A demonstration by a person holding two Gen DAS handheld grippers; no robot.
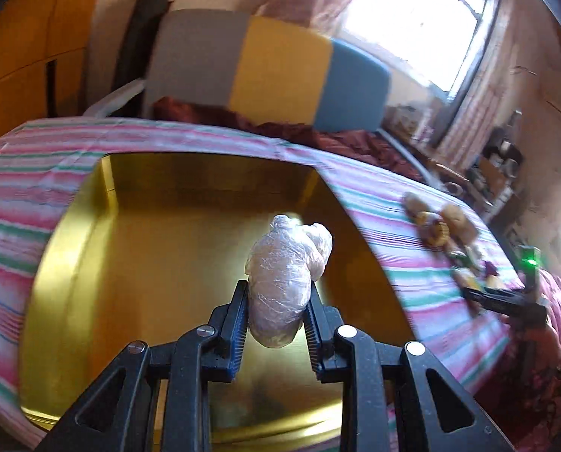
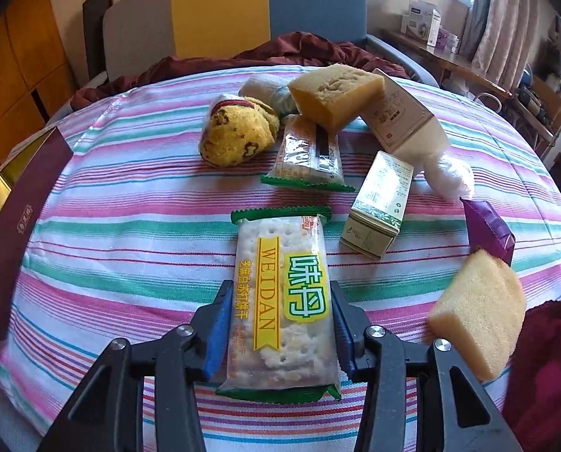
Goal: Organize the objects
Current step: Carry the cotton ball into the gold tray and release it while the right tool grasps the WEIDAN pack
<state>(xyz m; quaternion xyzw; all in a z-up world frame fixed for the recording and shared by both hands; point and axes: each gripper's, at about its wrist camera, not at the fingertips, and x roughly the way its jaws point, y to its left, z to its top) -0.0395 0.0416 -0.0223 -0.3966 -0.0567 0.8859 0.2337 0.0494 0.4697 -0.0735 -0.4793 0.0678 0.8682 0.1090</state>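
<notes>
My left gripper is shut on a pale lump wrapped in clear plastic film and holds it above the inside of an open gold box on the striped cloth. My right gripper has its jaws on both sides of a cracker packet marked WEIDAN that lies on the striped cloth; they touch its edges. Beyond it lie a second cracker packet, a yellow spotted bun, a yellow sponge block, a small green-white carton and a beige box.
A second sponge block, a purple packet and a white plastic wad lie at the right. The gold box's maroon edge shows at the left. A dark red blanket and a colour-block headboard stand behind.
</notes>
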